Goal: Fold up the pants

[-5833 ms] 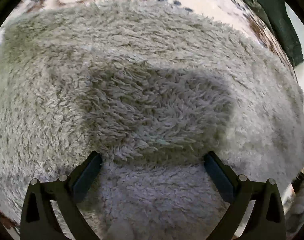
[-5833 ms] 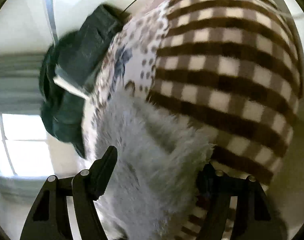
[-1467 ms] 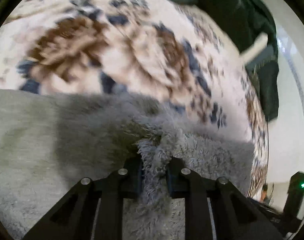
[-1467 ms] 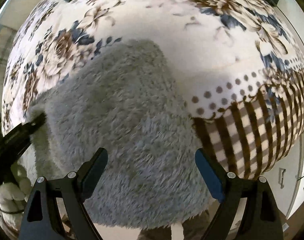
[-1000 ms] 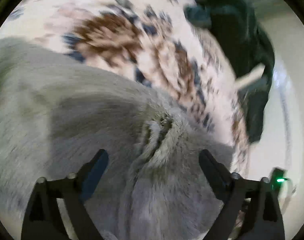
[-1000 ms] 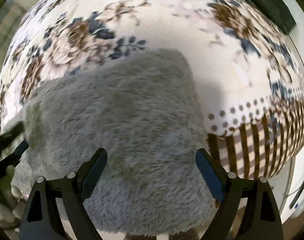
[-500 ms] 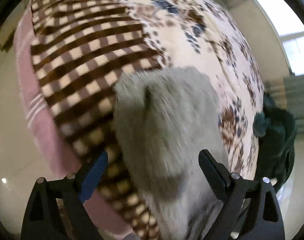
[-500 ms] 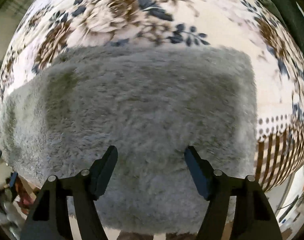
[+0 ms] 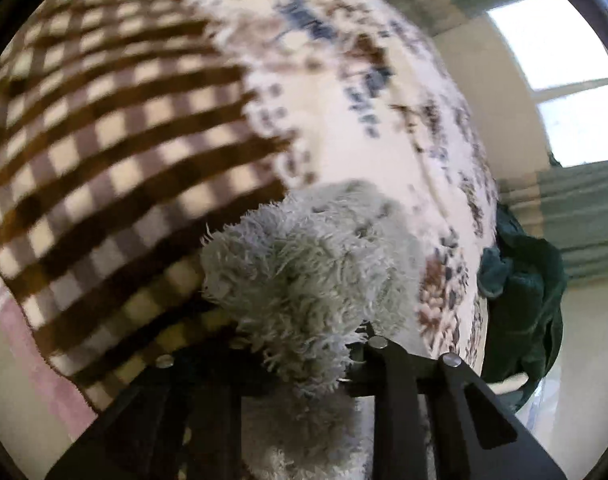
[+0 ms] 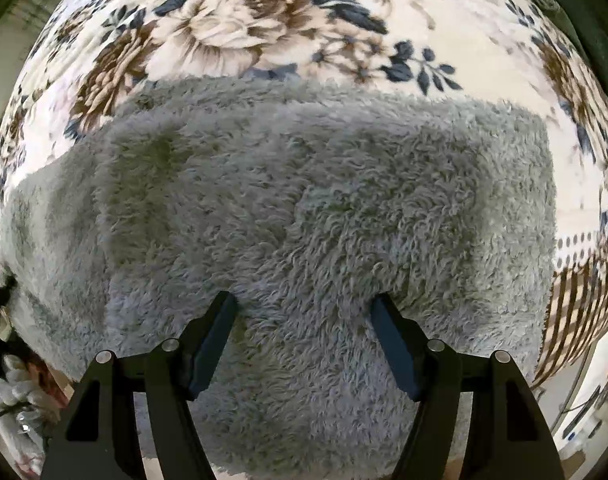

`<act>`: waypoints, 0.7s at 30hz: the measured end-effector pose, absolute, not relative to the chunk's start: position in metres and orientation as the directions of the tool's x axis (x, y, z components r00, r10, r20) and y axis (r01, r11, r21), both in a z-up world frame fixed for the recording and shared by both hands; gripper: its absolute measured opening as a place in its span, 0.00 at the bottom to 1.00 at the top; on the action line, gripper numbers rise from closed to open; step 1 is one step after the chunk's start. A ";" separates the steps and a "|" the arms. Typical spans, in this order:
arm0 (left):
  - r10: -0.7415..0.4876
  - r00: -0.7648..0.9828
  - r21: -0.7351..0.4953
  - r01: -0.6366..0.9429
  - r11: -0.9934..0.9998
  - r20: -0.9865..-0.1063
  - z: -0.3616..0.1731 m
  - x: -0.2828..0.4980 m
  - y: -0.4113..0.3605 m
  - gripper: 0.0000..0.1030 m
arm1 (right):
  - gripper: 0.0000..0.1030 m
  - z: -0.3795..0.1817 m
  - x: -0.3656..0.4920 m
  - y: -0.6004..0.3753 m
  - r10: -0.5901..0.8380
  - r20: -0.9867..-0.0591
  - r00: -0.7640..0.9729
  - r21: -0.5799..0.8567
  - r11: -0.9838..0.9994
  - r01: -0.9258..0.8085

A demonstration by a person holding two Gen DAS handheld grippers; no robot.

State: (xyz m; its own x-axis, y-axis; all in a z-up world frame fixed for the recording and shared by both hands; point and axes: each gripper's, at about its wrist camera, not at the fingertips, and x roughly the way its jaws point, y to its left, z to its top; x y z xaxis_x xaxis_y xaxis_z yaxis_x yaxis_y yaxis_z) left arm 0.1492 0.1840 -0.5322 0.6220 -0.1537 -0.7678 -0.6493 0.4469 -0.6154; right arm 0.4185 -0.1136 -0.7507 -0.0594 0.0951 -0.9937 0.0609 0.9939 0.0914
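Bunching up between its jaws, a tuft of the grey fleece pants (image 9: 304, 272) hides most of the left gripper (image 9: 304, 356), whose jaws are closing on the fabric; its fingertips are buried in the pile and only the black frames on either side show. Behind the tuft the bed cover (image 9: 115, 120) is blurred, its brown check and floral print smeared, and a dark green cloth (image 9: 532, 300) hangs half out of sight over the bed's far edge below a bright window (image 9: 568, 80). In the right wrist view the pants lie spread flat across the floral part of the cover, and their lower edge runs behind the gripper's frame and out of the picture. The right gripper (image 10: 304, 320) points down onto them with its fingers (image 10: 215, 332) apart, tips sunk into the fleece; whether they pinch a fold cannot be told. At the lower left edge, something white and dark is cut off and too distorted to identify.
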 end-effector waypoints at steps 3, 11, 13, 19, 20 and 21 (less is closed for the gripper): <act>-0.156 0.667 -0.638 -0.578 0.509 -0.728 -0.498 0.154 0.171 0.17 | 0.70 -0.747 0.415 -0.113 0.106 -0.993 -0.044 0.103 0.993 0.060; -0.393 0.718 -0.717 -0.209 0.665 -0.574 -0.388 0.182 0.061 0.17 | 0.70 -0.728 0.394 -0.163 0.153 -0.988 0.018 0.154 0.976 0.152; -0.466 0.687 -0.722 -0.125 0.681 -0.558 -0.370 0.190 0.022 0.17 | 0.70 -0.722 0.385 -0.186 0.169 -0.985 0.038 0.173 0.964 0.201; -0.675 0.491 -0.745 0.077 0.663 -0.550 -0.361 0.196 -0.129 0.16 | 0.70 -0.708 0.342 -0.278 0.146 -0.987 0.069 0.161 0.932 0.325; -0.697 0.448 -0.744 0.097 0.661 -0.560 -0.365 0.194 -0.154 0.16 | 0.70 -0.709 0.334 -0.295 0.140 -0.988 0.068 0.155 0.924 0.351; -0.711 0.407 -0.738 0.120 0.664 -0.574 -0.370 0.193 -0.179 0.16 | 0.70 -0.711 0.327 -0.312 0.139 -0.988 0.067 0.154 0.912 0.381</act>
